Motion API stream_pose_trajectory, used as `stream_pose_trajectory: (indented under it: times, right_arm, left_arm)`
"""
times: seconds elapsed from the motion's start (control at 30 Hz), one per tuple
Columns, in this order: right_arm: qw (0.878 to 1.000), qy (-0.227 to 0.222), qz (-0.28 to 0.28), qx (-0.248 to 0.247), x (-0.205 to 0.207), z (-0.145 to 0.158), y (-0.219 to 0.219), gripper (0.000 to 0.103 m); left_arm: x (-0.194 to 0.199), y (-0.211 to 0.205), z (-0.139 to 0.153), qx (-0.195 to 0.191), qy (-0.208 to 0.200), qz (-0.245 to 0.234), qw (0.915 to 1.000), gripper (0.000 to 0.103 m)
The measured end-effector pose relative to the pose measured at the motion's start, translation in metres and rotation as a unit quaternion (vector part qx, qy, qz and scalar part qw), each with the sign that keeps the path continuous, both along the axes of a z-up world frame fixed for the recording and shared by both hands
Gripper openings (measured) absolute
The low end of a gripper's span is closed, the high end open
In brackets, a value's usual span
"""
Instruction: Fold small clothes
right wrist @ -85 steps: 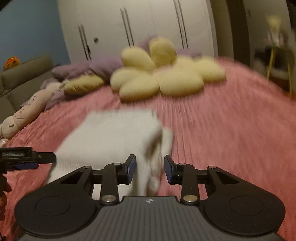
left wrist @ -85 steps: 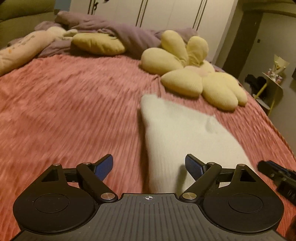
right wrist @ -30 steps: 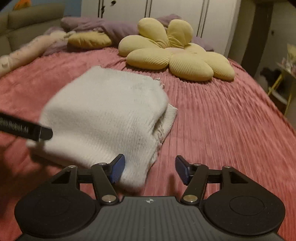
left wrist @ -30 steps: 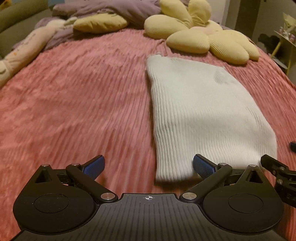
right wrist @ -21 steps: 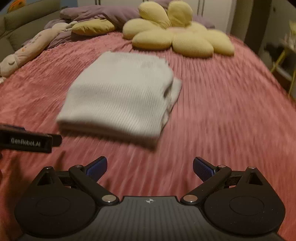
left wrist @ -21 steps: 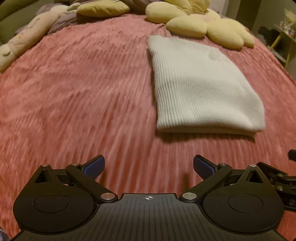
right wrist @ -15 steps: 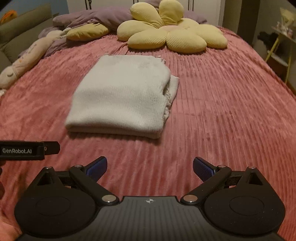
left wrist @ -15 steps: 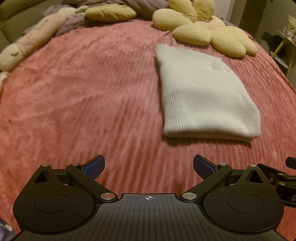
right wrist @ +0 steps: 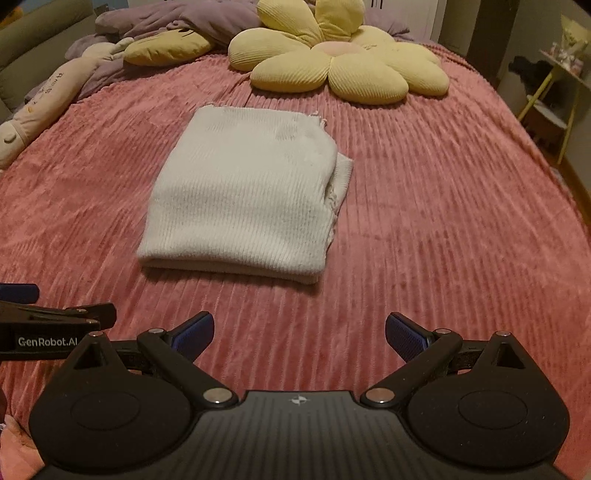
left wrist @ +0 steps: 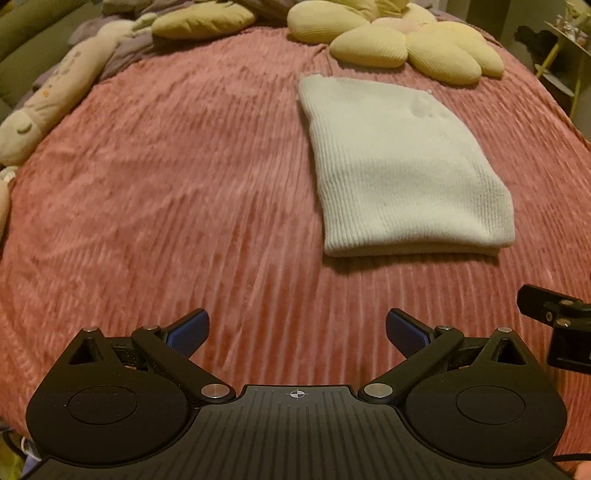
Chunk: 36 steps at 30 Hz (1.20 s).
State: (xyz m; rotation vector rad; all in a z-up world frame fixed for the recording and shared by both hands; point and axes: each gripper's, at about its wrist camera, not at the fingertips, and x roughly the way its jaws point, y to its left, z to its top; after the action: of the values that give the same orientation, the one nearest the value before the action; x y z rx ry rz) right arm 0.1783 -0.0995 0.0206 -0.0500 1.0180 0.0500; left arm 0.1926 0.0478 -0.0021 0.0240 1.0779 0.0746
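A white ribbed knit garment lies folded flat on the pink ribbed bedspread, fold edge toward me. In the right wrist view the same garment sits ahead and a little left, a lower layer sticking out at its right side. My left gripper hovers open short of the garment, nothing between its blue pads. My right gripper is also wide open and holds nothing, back from the garment's near edge. Each gripper shows at the edge of the other's view: the left gripper, the right gripper.
A yellow flower-shaped cushion lies beyond the garment. A yellow pillow, purple bedding and a long plush toy line the far left. A side table with yellow legs stands off the bed's right edge.
Both grippers drew back and rose from the garment, which now lies released and farther ahead. The right gripper's jaws opened wide; the left stayed open.
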Motion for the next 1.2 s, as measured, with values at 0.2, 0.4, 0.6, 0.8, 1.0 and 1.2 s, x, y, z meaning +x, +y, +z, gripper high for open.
stream_pose_trajectory:
  times: [0.2,0.4,0.6,0.8,1.0,1.2]
  right_arm:
    - [1.0,-0.002,-0.004,0.003,0.0008,0.0044,0.0006,0.099]
    - [1.0,-0.001,-0.002,0.0,0.0007,0.0053,0.0016,0.099]
    - [1.0,-0.001,-0.003,0.001,-0.0004,0.0064,-0.0001,0.099]
    - [1.0,-0.001,-0.006,0.003,-0.0014,0.0081,-0.0017,0.099]
    - [1.0,0.001,-0.008,0.001,-0.0029,0.0079,-0.0017,0.099]
    - [1.0,0.0,-0.014,0.006,-0.0032,0.0088,-0.005,0.099]
  left_arm:
    - [-0.0008,0.0003,0.0013,-0.006,-0.002,-0.001,1.0,0.103]
    - [-0.0018,-0.0014,0.0031,-0.002,-0.004,-0.003,1.0,0.103]
    - [-0.0032,-0.0034,0.0048,-0.001,-0.005,-0.005,1.0,0.103]
    - [-0.0051,-0.0058,0.0054,0.001,-0.007,-0.008,0.9999,0.103]
    - [-0.0049,-0.0057,0.0054,0.001,-0.005,-0.009,0.9999,0.103]
    - [-0.0048,-0.0056,0.0055,0.0,-0.005,-0.009,1.0,0.103]
